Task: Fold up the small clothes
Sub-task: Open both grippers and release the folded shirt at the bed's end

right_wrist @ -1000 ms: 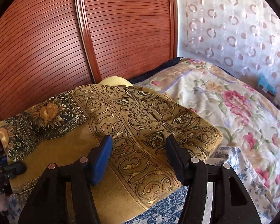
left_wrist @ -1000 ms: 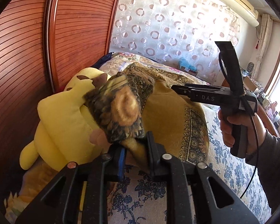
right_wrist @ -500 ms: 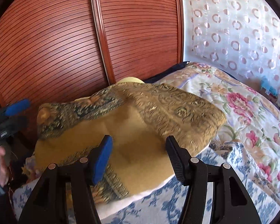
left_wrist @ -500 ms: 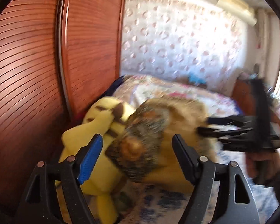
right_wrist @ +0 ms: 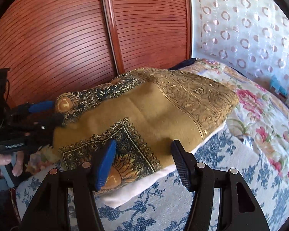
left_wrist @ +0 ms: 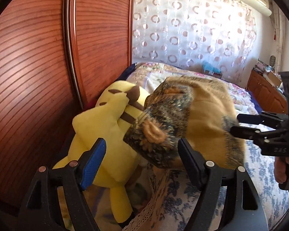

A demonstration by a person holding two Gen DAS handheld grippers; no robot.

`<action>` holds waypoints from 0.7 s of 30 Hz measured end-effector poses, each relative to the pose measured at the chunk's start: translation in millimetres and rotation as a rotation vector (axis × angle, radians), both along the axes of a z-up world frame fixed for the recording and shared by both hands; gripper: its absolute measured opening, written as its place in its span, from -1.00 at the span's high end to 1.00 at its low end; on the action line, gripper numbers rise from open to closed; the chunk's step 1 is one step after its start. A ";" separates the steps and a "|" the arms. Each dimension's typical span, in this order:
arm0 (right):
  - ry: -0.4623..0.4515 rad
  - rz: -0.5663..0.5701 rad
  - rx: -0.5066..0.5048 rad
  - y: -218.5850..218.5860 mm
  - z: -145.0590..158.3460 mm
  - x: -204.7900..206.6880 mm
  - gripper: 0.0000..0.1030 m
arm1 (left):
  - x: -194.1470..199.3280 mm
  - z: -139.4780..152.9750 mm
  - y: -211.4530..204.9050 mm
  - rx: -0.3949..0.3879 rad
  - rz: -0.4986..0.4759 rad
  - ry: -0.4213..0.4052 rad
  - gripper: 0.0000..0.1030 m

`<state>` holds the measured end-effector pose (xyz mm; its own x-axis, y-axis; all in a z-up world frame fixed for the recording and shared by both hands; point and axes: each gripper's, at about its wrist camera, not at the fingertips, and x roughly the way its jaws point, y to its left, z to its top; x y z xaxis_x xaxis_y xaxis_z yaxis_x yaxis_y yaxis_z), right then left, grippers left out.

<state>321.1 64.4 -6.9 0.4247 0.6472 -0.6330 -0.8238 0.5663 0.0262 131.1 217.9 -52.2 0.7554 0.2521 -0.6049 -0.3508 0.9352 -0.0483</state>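
On the bed [right_wrist: 231, 165], folded mustard cloth [right_wrist: 144, 111], dark floral border, both grippers wide, empty.

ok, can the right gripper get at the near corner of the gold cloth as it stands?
Probably yes. The right gripper has its jaws open and holds nothing, and the gold cloth has its sunflower corner lying right in front of them on the bed, nothing lying over it. The left gripper is over at the far corner.
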 end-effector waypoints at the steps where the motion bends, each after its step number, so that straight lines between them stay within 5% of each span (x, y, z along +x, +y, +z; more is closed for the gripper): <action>1: -0.004 -0.008 0.006 -4.3 2.0 -3.1 -0.19 | -3.2 4.0 -3.6 0.008 -0.010 -0.009 -0.51; 13: -0.048 -0.125 0.094 -86.6 26.5 -79.7 -0.19 | -33.6 46.8 -69.3 0.079 -0.141 -0.149 -0.78; 21: -0.118 -0.231 0.132 -144.7 34.7 -145.6 -0.32 | -38.4 55.8 -118.9 0.084 -0.262 -0.136 -0.78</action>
<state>175.5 -80.3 27.8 0.6359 0.5983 -0.4874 -0.6753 0.7372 0.0240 92.8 99.0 3.7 0.8737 0.0825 -0.4794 -0.0925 0.9957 0.0028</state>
